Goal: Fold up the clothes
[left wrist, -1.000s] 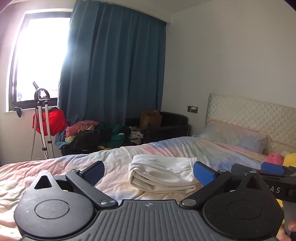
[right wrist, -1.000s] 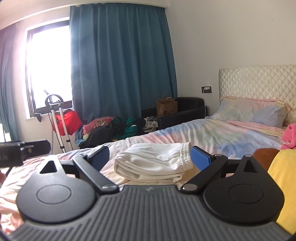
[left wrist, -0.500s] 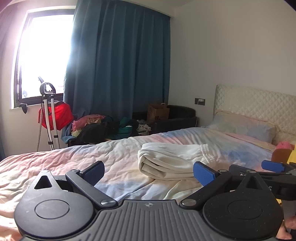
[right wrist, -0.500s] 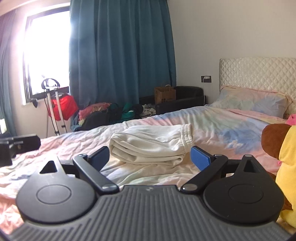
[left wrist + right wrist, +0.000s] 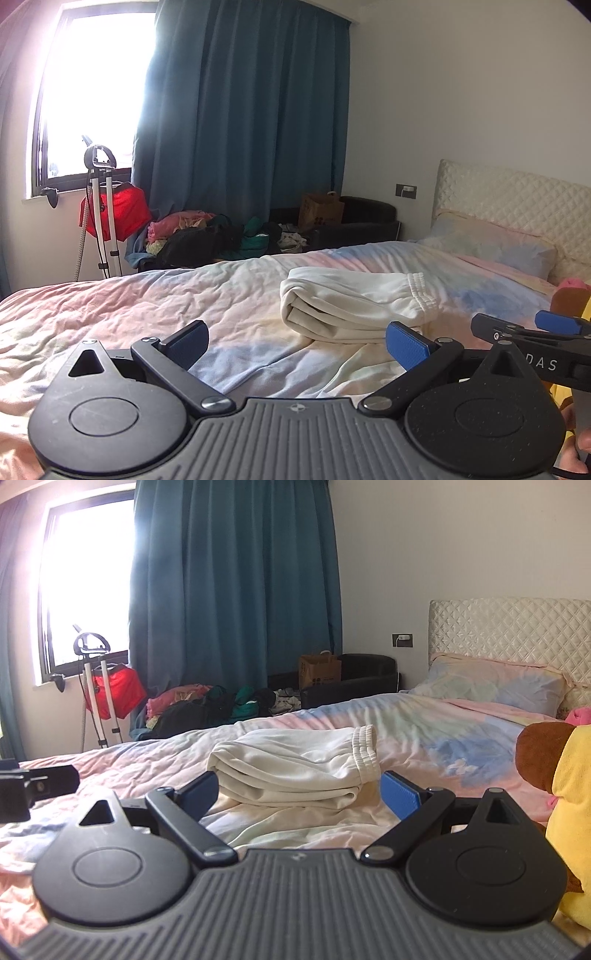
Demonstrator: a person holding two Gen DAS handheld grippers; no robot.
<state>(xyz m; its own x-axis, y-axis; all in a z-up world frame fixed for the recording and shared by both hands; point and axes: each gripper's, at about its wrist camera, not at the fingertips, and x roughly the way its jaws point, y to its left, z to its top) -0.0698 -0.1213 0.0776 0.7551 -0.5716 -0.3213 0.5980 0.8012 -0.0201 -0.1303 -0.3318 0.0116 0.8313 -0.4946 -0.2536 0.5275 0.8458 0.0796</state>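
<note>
Both claws have backed off; folded white trousers (image 5: pixel 295 771) lie just ahead.

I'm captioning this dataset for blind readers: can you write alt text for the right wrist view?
A folded white garment lies on a pastel bed, just beyond the open, empty right gripper. A yellow and brown plush toy sits at the right edge, and the left gripper pokes in at the left. Behind are a blue curtain and a bright window.
</note>
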